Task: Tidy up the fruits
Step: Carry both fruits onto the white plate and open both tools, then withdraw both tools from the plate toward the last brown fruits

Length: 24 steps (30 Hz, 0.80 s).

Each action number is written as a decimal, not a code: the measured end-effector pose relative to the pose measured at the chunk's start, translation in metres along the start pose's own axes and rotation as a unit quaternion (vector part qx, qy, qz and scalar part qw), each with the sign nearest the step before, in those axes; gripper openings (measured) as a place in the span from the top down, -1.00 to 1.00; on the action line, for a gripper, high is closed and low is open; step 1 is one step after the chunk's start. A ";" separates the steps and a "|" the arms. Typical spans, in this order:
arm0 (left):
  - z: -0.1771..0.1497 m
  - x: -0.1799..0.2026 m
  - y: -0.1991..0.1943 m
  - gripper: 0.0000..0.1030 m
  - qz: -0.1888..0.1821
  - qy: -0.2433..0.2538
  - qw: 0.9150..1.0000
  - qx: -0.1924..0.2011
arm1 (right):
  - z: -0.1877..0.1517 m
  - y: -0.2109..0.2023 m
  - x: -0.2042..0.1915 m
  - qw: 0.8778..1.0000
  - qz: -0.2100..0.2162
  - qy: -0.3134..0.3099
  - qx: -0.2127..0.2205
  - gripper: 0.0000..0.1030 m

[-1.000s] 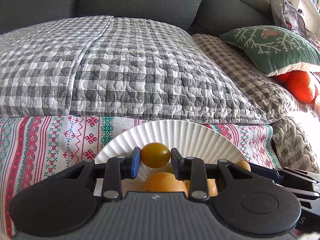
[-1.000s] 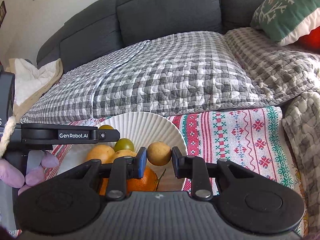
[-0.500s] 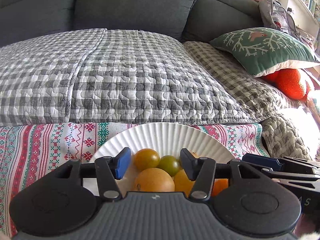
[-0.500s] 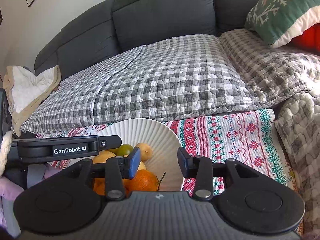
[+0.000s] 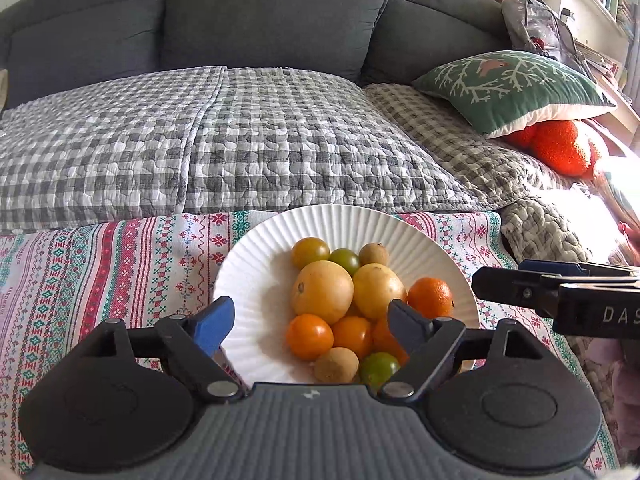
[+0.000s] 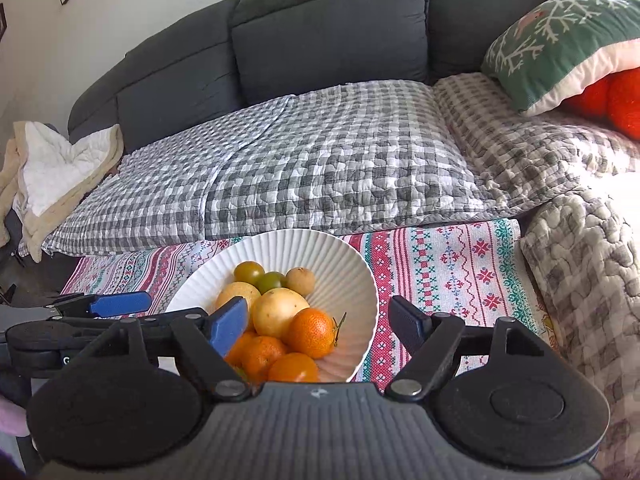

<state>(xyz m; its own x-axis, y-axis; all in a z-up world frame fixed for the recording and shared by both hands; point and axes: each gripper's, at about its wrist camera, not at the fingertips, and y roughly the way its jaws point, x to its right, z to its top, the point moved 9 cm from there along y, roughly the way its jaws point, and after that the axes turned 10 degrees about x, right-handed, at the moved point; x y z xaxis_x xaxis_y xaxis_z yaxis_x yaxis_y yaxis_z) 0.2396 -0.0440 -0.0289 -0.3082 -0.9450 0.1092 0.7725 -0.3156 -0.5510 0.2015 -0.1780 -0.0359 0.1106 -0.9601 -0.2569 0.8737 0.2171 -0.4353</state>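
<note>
Resting heaped in a white ribbed plate [image 5: 404, 236] on the patterned cloth [image 5: 120, 264], the fruits [image 5: 344, 300] touch one another. Left tongs [image 5: 310, 316] and right tongs [image 6: 320, 318] have just been opening; both stand spread, nothing gripped. Only the left view shows the near green fruit [image 5: 378, 366]; only the right shows a cream blanket [image 6: 52, 160].

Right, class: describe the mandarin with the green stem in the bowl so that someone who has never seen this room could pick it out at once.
Find the grey sofa, then the patterned red and green cloth in front of it, where a white ribbed bowl holds fruit. The mandarin sits against the big pale yellow fruit, on the pile's right edge. Unlike the smooth orange fruits nearby, it has dimpled skin and a thin green stem.
</note>
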 end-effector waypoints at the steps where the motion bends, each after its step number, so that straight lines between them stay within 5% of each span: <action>1: -0.003 -0.001 -0.004 -0.65 0.000 -0.002 1.000 -0.003 | -0.001 -0.003 -0.001 1.000 -0.002 -0.001 -0.001 -0.52; 10: -0.026 0.002 -0.038 -0.92 0.002 0.019 1.000 -0.016 | -0.020 -0.030 -0.009 1.000 -0.012 -0.006 -0.015 -0.82; 24: -0.072 0.016 -0.069 -0.92 0.001 0.046 0.998 -0.032 | -0.064 -0.049 -0.006 0.997 -0.056 -0.021 -0.054 -0.99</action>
<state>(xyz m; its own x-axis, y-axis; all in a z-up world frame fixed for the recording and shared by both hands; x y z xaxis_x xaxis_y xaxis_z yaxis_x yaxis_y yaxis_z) 0.1415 -0.0316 -0.0484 -0.3595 -0.9326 0.0332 0.7371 -0.3056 -0.6028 0.1279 -0.1715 -0.0687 0.0371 -0.9853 -0.1669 0.8256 0.1244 -0.5504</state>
